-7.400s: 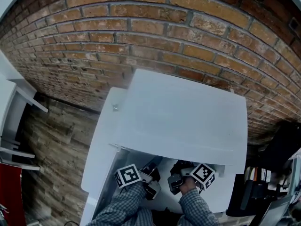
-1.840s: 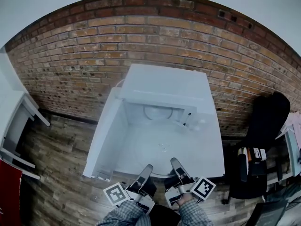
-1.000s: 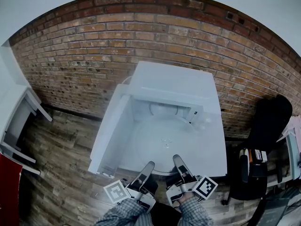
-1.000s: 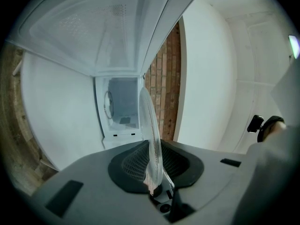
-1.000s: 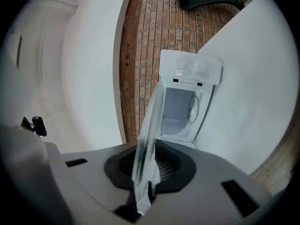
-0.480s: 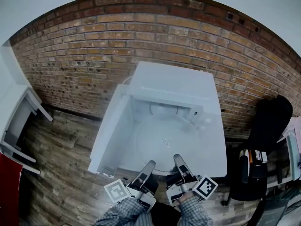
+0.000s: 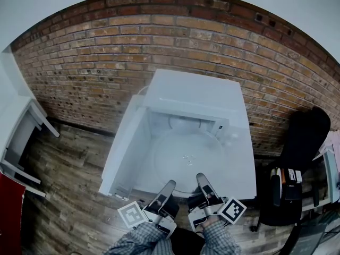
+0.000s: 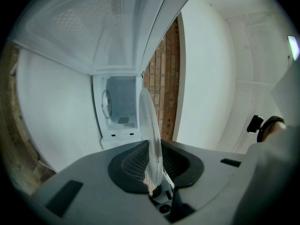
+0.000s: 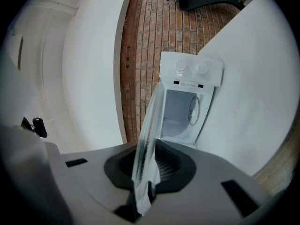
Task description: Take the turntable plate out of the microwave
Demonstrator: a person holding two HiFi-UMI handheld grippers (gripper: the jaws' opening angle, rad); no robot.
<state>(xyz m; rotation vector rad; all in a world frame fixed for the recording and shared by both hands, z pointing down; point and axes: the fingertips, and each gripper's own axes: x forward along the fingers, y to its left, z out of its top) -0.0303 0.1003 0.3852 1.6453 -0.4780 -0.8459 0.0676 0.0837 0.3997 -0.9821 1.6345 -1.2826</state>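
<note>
The clear glass turntable plate (image 7: 186, 155) hangs level just outside the white microwave (image 7: 196, 94), in front of its open cavity (image 7: 183, 123). My left gripper (image 7: 169, 185) is shut on the plate's near rim at the left. My right gripper (image 7: 201, 179) is shut on the same rim at the right. In the left gripper view the plate (image 8: 151, 125) runs edge-on out of the ribbed pads (image 8: 133, 161) toward the cavity (image 8: 119, 104). The right gripper view shows the plate (image 9: 149, 125) clamped the same way, with the microwave (image 9: 185, 102) beyond.
The microwave door (image 7: 123, 147) stands swung open at the left. The microwave sits on a white top (image 7: 241, 169) against a brick wall (image 7: 106, 52). A black chair (image 7: 300, 137) is at the right, a white shelf unit (image 7: 21, 126) at the left, wooden floor (image 7: 69, 185) below.
Since the earliest frame the plate has come out of the cavity in both grippers. Over the last second nothing has visibly moved.
</note>
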